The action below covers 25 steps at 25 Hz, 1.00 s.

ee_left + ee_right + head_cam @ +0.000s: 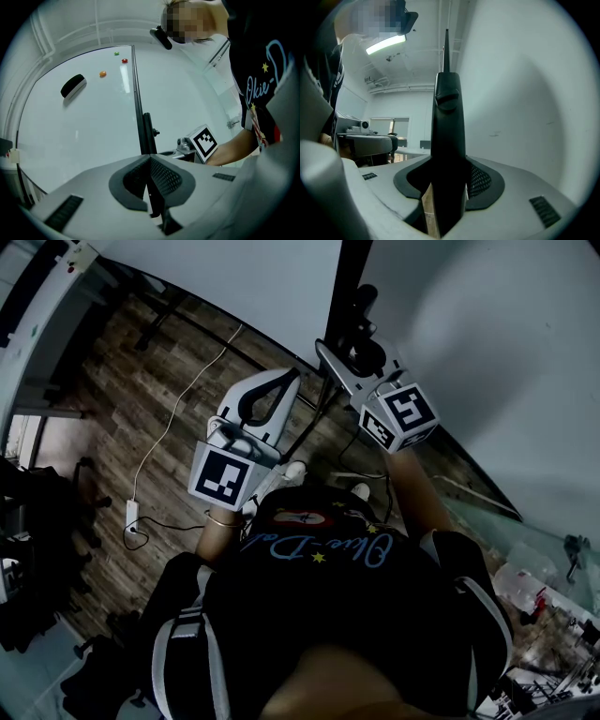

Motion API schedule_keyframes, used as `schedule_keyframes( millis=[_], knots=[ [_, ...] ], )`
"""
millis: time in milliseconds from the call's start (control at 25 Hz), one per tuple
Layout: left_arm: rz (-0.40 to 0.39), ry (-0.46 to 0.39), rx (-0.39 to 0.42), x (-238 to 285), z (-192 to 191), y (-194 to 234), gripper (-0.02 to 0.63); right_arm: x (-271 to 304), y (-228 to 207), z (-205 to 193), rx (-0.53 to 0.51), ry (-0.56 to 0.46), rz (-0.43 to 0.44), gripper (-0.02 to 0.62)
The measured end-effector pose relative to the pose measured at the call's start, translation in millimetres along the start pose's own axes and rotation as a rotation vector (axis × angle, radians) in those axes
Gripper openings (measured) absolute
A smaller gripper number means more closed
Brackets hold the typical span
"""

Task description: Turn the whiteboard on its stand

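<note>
Your left tool (150,159) is pinched shut on the thin black side edge of the whiteboard (84,122). Its two dark pads come together there, and the edge runs in between them. Your right tool (449,158) is clamped on the black post (449,117) of the stand. The post fills the gap between its pads. Only thin slits show low down on each side.

The whiteboard is right in front of you, just past both tools. It stands up tall over the wooden floor (112,409). Its black side edge runs straight up and down, and the post runs up and down just beside it. In the left gripper view the white face spreads out to the left of that edge. In the head view the bottom edge of the board runs from the far left in toward the post.

A black eraser (73,86) sticks to the white face, well to the left of the edge. Three small round dots sit higher up, nearer the edge: an orange magnet (102,73), a red magnet (124,61) and a green magnet (116,53).

Both tools point away from you, near each other, the left tool to the left of the post. A white cable (174,416) lies on the floor to the left.
</note>
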<state>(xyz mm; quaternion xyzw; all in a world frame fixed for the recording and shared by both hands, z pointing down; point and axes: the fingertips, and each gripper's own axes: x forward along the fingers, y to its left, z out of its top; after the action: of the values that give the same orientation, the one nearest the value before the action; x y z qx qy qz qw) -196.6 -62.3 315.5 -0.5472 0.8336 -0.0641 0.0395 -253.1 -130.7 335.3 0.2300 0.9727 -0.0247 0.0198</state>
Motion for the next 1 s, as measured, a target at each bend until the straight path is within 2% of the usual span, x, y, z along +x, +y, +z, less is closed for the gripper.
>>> schedule_keyframes(
  millis=[360, 1000],
  knots=[
    [0.032, 0.005, -0.003, -1.0, 0.9, -12.1, 0.015, 0.4, 3.9, -0.2, -0.009, 0.001, 0.01, 0.178],
    [0.112, 0.024, -0.004, -2.1, 3.3, -42.6, 0.015, -6.3, -19.6, 1.3, 0.0, 0.026, 0.025, 0.179]
  ],
)
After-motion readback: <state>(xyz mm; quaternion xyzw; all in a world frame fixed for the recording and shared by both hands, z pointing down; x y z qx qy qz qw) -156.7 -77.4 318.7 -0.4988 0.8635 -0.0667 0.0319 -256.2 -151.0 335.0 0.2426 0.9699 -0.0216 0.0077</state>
